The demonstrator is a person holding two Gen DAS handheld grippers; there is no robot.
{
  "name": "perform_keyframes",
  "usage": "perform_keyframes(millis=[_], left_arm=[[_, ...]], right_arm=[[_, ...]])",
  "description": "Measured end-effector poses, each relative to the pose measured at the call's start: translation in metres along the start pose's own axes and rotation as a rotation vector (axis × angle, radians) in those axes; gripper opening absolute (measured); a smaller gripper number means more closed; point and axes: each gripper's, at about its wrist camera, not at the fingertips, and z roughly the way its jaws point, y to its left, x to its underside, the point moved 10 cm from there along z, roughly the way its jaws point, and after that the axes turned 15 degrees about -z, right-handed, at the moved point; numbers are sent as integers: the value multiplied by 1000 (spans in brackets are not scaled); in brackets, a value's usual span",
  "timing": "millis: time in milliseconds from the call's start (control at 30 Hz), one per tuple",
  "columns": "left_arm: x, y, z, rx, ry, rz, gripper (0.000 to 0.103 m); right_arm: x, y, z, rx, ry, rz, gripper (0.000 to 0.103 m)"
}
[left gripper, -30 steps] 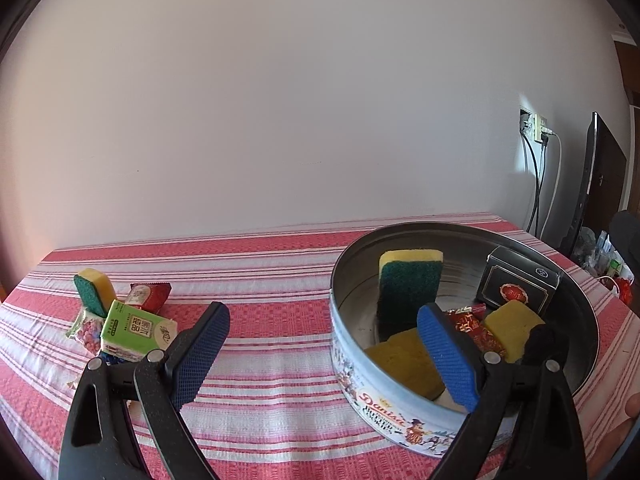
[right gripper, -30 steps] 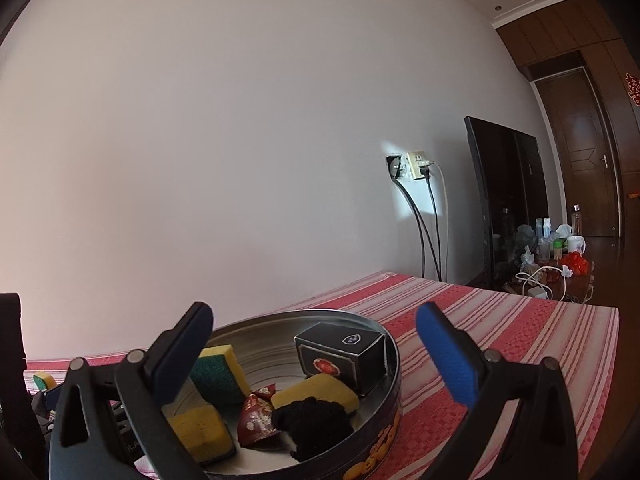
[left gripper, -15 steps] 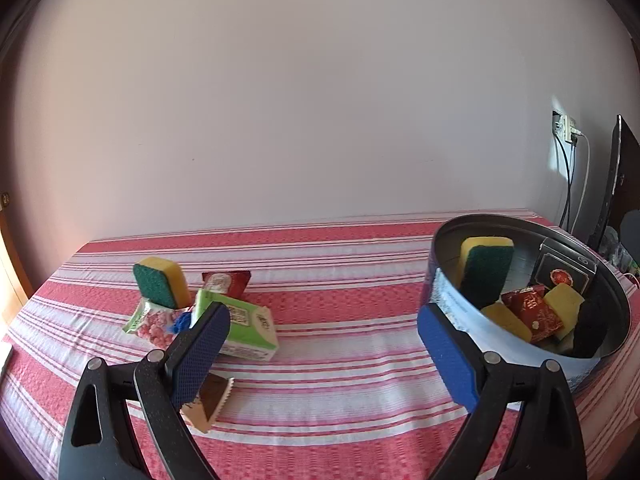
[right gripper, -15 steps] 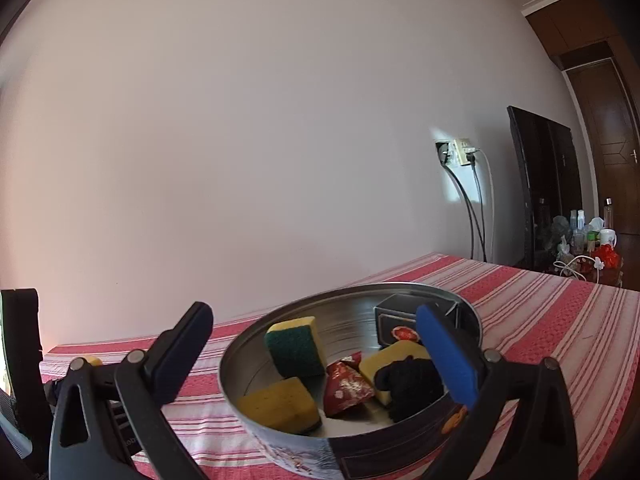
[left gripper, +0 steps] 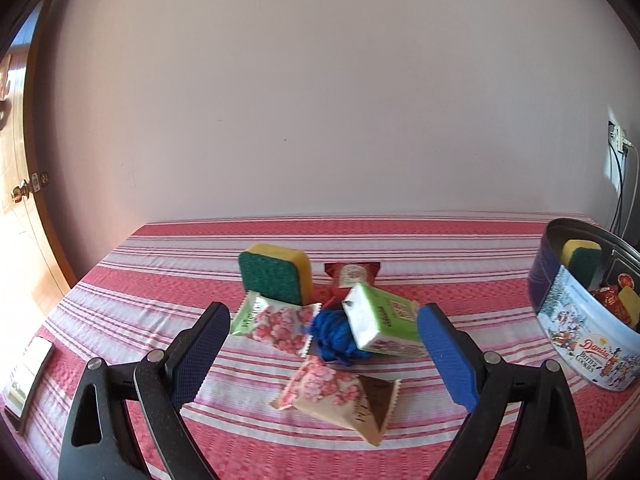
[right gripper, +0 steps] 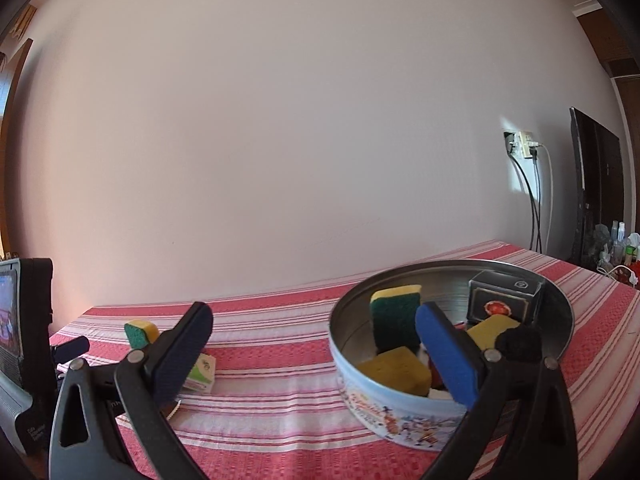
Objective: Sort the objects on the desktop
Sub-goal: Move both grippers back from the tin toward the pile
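My left tool (left gripper: 320,354) gapes wide before the snack pile (left gripper: 320,320) at frame centre; my right tool (right gripper: 316,354), apart too, fronts the cookie tin (right gripper: 400,412).

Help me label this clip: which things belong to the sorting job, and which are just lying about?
Job: cookie tin, sponge, green carton, blue yarn, pink snack packets, red sachet, left gripper open.

Lying about: phone, wall socket, black screen.

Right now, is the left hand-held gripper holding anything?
No, the left hand-held gripper is open and empty, its fingers spread above the blue yarn ball.
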Motion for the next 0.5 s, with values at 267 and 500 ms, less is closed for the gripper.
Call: perform_keyframes(millis=[267, 500], left_arm=[[-21, 61, 15, -108, -27, -13, 96], [-30, 101, 36, -168, 20, -68, 96]], right_arm=[[10, 56, 27, -128, 96, -36, 103], [23, 96, 54, -242, 216, -51, 103]])
